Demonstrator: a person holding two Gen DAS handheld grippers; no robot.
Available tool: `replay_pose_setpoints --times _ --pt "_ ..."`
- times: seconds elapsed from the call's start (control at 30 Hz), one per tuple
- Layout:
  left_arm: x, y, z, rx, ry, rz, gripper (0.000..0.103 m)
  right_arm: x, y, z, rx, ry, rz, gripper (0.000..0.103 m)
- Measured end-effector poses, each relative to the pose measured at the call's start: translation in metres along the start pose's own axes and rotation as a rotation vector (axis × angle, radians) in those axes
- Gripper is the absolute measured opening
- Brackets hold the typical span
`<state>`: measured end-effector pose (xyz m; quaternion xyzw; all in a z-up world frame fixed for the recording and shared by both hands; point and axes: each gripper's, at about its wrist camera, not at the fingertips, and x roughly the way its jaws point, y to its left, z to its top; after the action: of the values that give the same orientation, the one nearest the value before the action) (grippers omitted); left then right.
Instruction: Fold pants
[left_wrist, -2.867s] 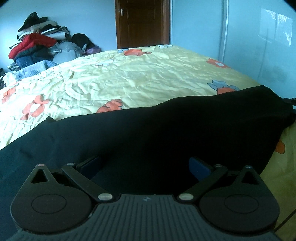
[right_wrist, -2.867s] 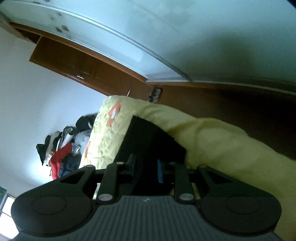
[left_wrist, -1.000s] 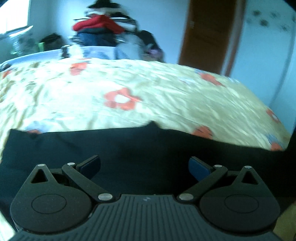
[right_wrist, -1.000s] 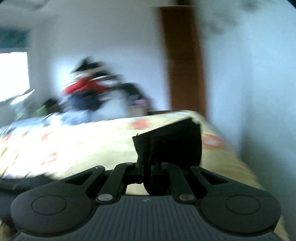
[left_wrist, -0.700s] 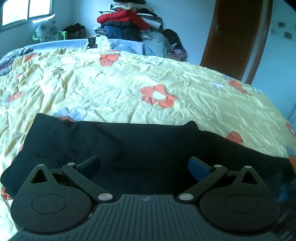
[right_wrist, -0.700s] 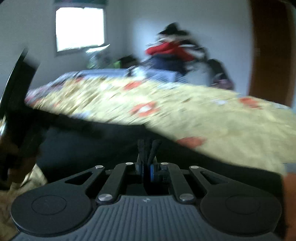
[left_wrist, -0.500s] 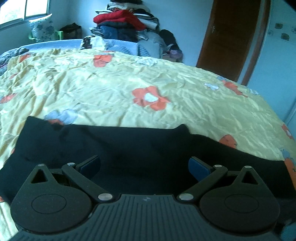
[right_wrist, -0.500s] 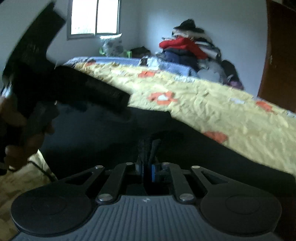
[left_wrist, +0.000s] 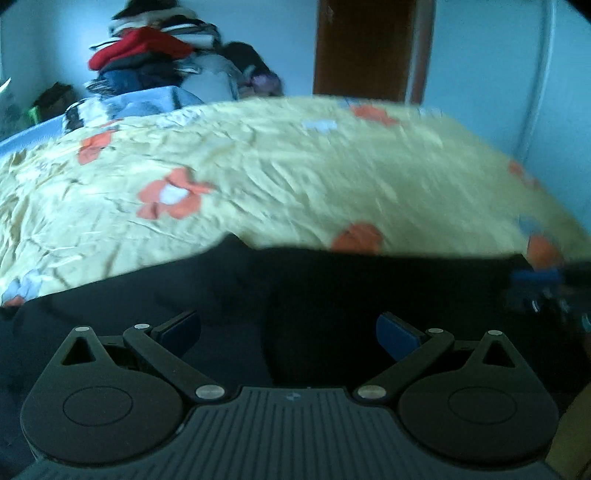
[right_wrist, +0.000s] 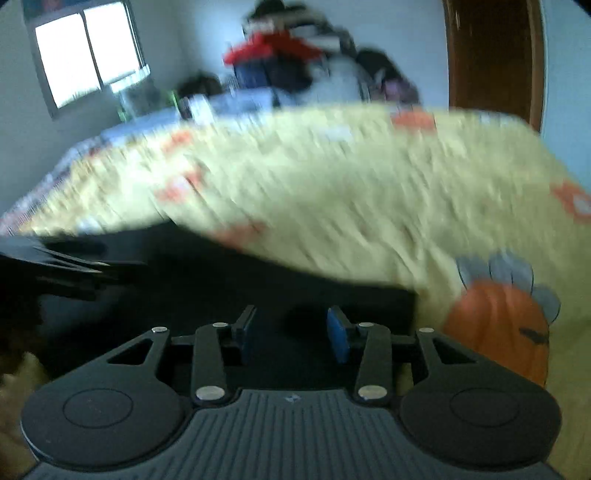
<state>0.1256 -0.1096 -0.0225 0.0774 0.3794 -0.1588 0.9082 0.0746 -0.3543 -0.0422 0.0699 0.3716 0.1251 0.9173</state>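
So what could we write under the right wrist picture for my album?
The right gripper, jaws opening with nothing pinched, above black pants on a flowery yellow bedspread.

A home bedroom: a yellow flower-printed quilt (left_wrist: 295, 177) is covering the bed, clothes are piling (left_wrist: 155, 55) beside a brown wooden door (left_wrist: 364, 48).

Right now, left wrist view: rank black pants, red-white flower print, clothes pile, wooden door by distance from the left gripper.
1. Black pants, directly under the left gripper.
2. Red-white flower print, mid-bedspread, left.
3. Clothes pile, beyond the bed, far left.
Wooden door, far wall, right: too close to the pile to call.
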Motion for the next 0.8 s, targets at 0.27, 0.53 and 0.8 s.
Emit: replay_pose_setpoints --times 0.27,0.53,0.8 --pt "0.008 -0.009 -0.005 0.052 -0.008 0.038 0.102 -0.035 -0.067 -0.002 0.3 -0.165 0.023 0.057" --pt "0.015 -0.004 -0.01 -0.037 -0.001 0.018 0.103 -0.001 -0.072 -0.004 0.312 -0.086 0.123 0.011" --pt "0.015 -0.008 -0.014 -0.028 -0.031 0.03 0.103 -0.048 -0.022 -0.022 0.134 -0.227 -0.306 0.024"
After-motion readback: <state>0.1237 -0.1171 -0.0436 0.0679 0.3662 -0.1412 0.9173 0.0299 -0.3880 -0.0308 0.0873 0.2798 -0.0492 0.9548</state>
